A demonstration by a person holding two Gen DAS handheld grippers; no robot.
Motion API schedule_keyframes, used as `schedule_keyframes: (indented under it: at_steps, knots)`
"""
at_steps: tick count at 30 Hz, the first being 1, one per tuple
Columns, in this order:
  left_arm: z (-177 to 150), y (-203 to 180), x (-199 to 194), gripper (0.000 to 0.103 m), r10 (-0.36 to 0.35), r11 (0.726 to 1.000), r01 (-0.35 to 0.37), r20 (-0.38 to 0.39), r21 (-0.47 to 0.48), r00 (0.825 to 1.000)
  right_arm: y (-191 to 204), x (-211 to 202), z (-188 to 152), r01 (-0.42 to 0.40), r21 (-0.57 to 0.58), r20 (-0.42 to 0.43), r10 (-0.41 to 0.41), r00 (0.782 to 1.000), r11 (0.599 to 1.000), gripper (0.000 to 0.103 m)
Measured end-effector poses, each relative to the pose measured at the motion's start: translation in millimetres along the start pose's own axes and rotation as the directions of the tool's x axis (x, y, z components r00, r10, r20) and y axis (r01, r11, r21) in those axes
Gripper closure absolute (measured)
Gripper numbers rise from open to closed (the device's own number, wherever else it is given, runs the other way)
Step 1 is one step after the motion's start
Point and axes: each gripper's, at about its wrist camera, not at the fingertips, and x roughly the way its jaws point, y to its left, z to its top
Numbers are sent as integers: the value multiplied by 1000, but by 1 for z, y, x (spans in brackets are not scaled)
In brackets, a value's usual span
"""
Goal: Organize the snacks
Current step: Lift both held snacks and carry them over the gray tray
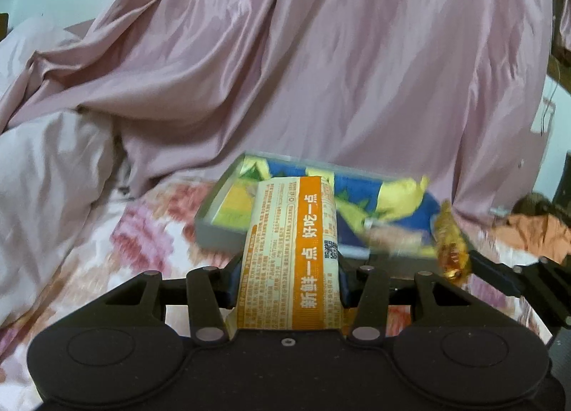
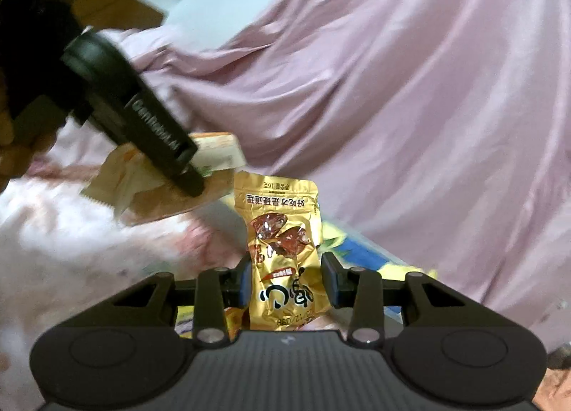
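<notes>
Both grippers carried a snack at this moment, which reads as the carrying stage of sorting loose packets into the grey tray [image 1: 217,232] on the floral bedsheet [image 1: 142,232]. The left gripper [image 1: 289,277] had its jaws clamped on a cream packet with an orange stripe [image 1: 289,250], pads pressing its two long edges about midway, so the packet ran lengthwise between the fingers, its near end back over the gripper body and its far end jutting out over the tray's near wall. Holding it that way would probably let it be laid flat into the tray without turning it. The tray already held a yellow-and-blue bag [image 1: 357,200] and sat beyond the left gripper, in front of a heap of pink satin cloth [image 1: 321,54]. The right gripper [image 2: 289,279] was closed on a gold foil pouch [image 2: 282,254]: the left pad lay against the crumpled foil, while the right pad seemed to catch only its edge, so that grip looked the weaker of the two. The pouch stood upright between the fingers, print upside down, its top well past the fingertips. In the left wrist view the same pouch [image 1: 451,243] showed at the right, just beside the tray's near right corner, so both snacks appeared to be headed for it.
</notes>
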Motion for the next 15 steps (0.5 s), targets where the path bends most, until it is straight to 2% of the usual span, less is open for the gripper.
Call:
schedule_keyframes:
  at_steps: [3, 7, 11, 15]
  knots:
    - [17, -8, 15, 53, -6, 1000, 7, 27, -19, 1000, -23, 12, 2, 90, 72, 15, -91, 996, 993, 60]
    - [39, -19, 39, 53, -12, 999, 15, 59, -49, 998, -56, 38, 0, 196, 169, -5, -198, 980, 966, 60]
    - [51, -31, 63, 53, -18, 998, 23, 76, -63, 997, -82, 62, -6, 243, 254, -31, -243, 970, 936, 60]
    - [57, -40, 83, 53, -23, 997, 29, 80, -77, 997, -94, 82, -9, 238, 289, -32, -239, 970, 927, 60]
